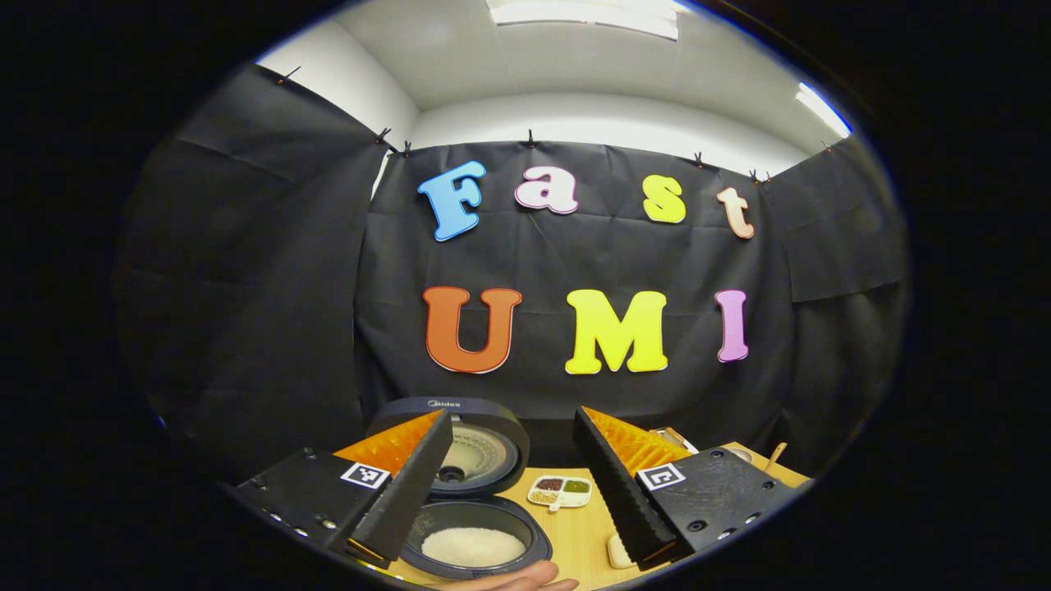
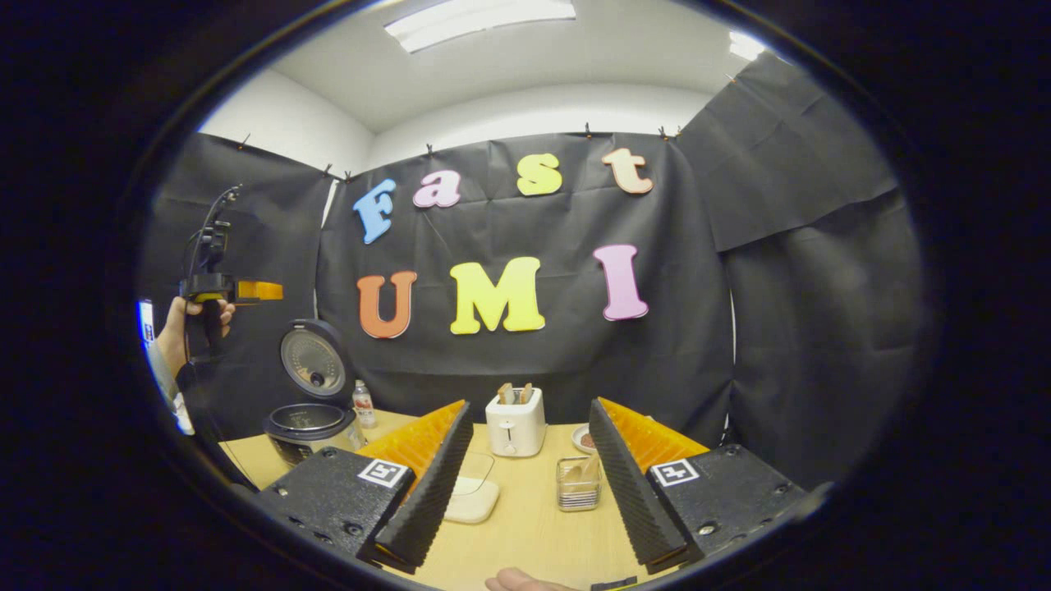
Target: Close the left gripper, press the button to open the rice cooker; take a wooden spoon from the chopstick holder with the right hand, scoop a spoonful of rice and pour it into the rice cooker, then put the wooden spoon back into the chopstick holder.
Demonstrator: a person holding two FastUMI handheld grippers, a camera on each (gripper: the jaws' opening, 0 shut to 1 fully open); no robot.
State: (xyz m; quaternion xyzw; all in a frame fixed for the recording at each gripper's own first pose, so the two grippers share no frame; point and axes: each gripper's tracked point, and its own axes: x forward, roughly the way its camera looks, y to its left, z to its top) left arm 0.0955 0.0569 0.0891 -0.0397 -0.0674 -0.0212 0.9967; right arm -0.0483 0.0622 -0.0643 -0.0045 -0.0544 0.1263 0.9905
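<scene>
Both my tongs, left (image 1: 513,484) and right (image 2: 525,480), gape wide over the wooden surface (image 2: 534,525); cooker (image 2: 308,410) open at nine o'clock, toaster (image 2: 515,423) at twelve.

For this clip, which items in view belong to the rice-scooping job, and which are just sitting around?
Job items:
- black rice cooker, lid up, white rice inside
- clear square chopstick holder
- left gripper, open
- right gripper, open

Lying about:
- white toaster with bread
- white divided dish of grains
- small clear bottle
- white flat container
</scene>
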